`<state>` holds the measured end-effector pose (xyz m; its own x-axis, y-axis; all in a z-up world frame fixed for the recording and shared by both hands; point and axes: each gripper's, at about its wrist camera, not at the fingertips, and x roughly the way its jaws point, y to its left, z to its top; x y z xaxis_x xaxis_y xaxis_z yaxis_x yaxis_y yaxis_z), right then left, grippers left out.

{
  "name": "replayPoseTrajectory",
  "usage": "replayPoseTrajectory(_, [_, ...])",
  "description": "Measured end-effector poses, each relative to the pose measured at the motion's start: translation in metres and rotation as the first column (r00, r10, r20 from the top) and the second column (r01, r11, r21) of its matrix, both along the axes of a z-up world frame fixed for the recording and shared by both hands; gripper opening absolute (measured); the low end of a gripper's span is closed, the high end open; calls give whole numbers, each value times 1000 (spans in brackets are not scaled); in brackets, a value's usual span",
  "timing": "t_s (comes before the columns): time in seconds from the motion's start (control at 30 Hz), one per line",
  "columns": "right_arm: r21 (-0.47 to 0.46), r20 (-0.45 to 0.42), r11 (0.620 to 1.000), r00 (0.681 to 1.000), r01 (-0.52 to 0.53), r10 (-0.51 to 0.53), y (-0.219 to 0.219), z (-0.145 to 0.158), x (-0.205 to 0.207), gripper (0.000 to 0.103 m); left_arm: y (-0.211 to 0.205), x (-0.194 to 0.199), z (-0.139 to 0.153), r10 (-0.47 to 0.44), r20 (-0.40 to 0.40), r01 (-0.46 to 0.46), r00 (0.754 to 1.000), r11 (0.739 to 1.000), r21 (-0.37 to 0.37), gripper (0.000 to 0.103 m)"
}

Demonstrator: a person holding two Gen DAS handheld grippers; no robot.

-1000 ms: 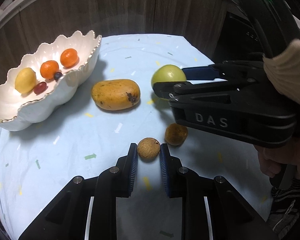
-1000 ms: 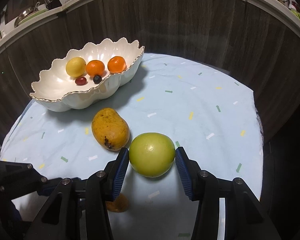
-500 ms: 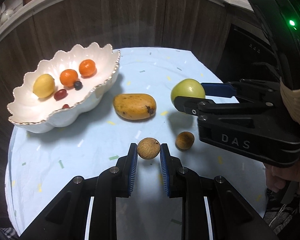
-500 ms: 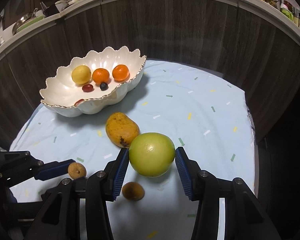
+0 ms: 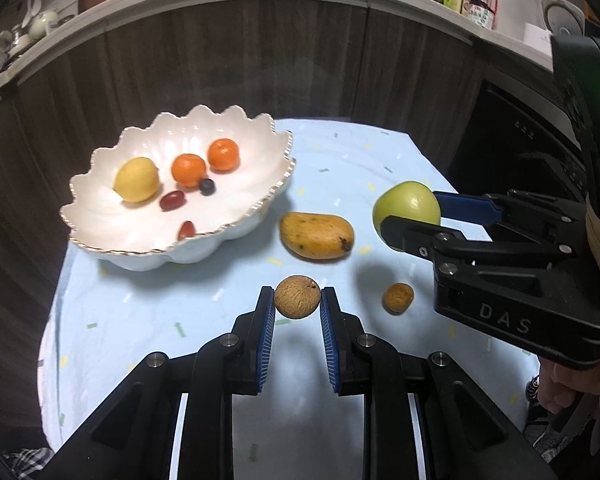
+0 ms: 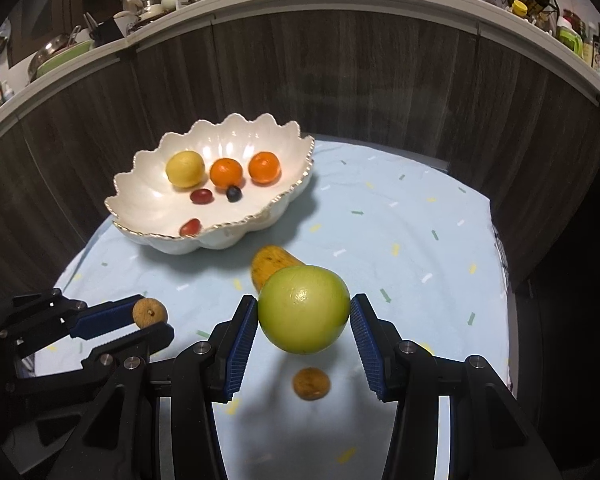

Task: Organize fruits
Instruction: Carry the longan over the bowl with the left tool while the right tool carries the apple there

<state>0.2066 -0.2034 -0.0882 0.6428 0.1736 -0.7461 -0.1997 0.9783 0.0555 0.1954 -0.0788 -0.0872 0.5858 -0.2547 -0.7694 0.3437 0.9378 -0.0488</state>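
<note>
On the tabletop (image 5: 380, 152), covered by a pale blue cloth with small coloured dashes, stands one white scalloped ceramic bowl with a gold rim (image 5: 100, 192). It holds six fruits: one yellow round fruit (image 5: 136, 179), two orange mandarins (image 5: 188, 169), two small red oval fruits (image 5: 172, 201) and one dark blue berry (image 5: 207, 186). One yellow-orange mango with dark specks (image 5: 317, 235) lies on the cloth just beside the bowl. One small brown round fruit (image 5: 397, 297) lies on the cloth nearer the cameras.

The left claw (image 5: 297, 320) is closed on a second brown rough-skinned round fruit (image 5: 297, 296), held clear of the cloth. The right claw (image 6: 304, 322) grips one large round green fruit (image 6: 303, 309), also off the cloth, in front of the mango.

Dark wood-grain panelling rises behind the tabletop, topped by a pale ledge carrying bottles, jars and kitchenware. The letters "DAS" are readable on the right claw's black body in the left wrist view. The bottle labels are too small to read.
</note>
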Motion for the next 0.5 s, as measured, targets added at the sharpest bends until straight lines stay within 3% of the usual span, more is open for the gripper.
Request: replayPoseTrajectory(0.5, [2, 41, 998, 998, -55, 55, 45, 29, 1, 49, 50, 10, 28, 112, 43, -112, 993, 994, -8, 23])
